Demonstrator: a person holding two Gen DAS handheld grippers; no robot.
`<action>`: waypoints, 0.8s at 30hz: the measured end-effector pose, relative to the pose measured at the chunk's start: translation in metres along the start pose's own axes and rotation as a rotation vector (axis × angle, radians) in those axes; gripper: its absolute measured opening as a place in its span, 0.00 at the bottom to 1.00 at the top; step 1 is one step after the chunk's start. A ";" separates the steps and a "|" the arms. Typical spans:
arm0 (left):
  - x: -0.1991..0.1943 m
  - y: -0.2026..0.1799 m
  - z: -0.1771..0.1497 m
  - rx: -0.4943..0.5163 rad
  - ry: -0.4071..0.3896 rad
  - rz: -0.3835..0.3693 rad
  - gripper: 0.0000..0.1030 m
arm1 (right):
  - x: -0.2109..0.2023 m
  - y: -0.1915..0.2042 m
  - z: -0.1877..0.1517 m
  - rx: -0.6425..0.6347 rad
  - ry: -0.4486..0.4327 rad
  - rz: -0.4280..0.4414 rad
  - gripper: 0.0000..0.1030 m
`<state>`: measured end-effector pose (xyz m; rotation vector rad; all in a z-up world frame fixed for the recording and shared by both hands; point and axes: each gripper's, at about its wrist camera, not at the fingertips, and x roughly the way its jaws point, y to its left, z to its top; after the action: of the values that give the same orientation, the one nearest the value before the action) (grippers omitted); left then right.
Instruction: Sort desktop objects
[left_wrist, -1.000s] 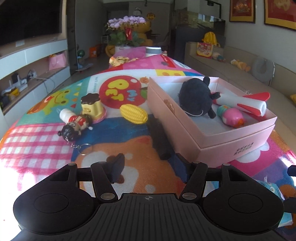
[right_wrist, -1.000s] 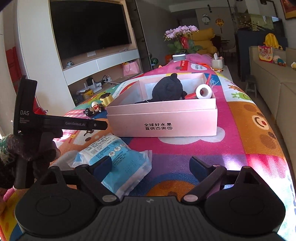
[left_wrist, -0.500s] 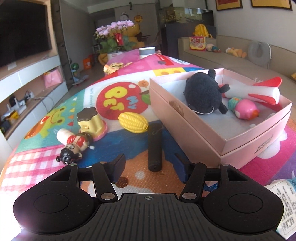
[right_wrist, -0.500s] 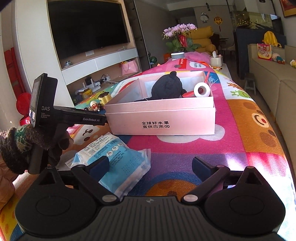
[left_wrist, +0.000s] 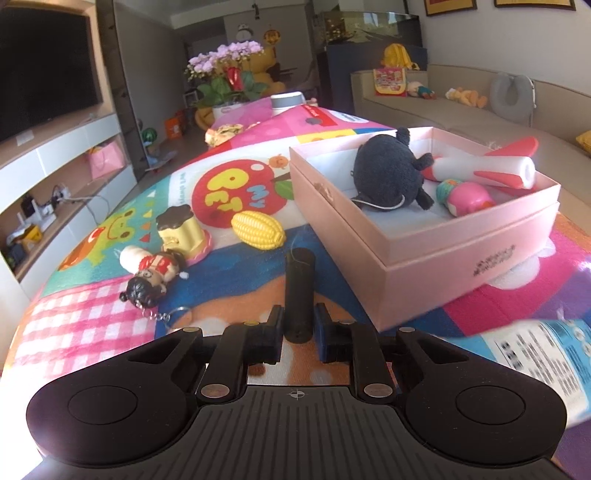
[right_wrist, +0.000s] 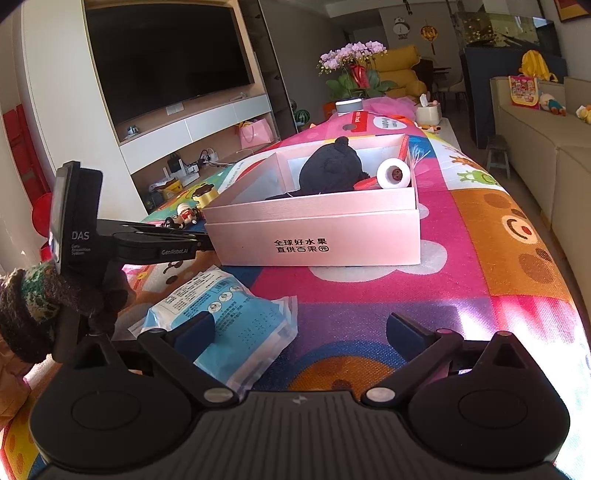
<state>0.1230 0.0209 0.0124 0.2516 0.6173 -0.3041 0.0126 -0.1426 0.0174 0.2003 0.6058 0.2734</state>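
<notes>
Cartoon-printed cloth covers the long worktop (left_wrist: 229, 192) of a living room with a dark television on the left wall. On it, the left gripper (left_wrist: 298, 334) is clamped on the near end of a black cylinder (left_wrist: 299, 291) lying just left of the pink box (left_wrist: 461, 254). Inside the box sit a black plush toy (left_wrist: 388, 177), a rocket toy (left_wrist: 487, 171) and a pink toy (left_wrist: 465, 195). Left of the cylinder lie a toy corn cob (left_wrist: 258, 230), a pudding toy (left_wrist: 181, 234) and a doll keychain (left_wrist: 153, 273). The right gripper (right_wrist: 299, 332), jaws opening wide and holding nothing, hovers over a blue packet (right_wrist: 236, 314) near the box.
</notes>
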 end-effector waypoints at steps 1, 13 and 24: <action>-0.011 -0.002 -0.006 0.003 0.002 -0.013 0.19 | 0.000 0.000 0.000 0.002 -0.002 -0.001 0.97; -0.091 -0.023 -0.068 -0.036 0.015 -0.019 0.46 | 0.001 0.002 0.001 -0.012 0.013 -0.008 1.00; -0.087 -0.008 -0.070 -0.114 0.022 0.120 0.92 | -0.014 0.041 -0.006 -0.234 0.000 -0.007 1.00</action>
<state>0.0164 0.0538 0.0079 0.1813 0.6365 -0.1505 -0.0094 -0.1071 0.0309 -0.0271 0.5697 0.3346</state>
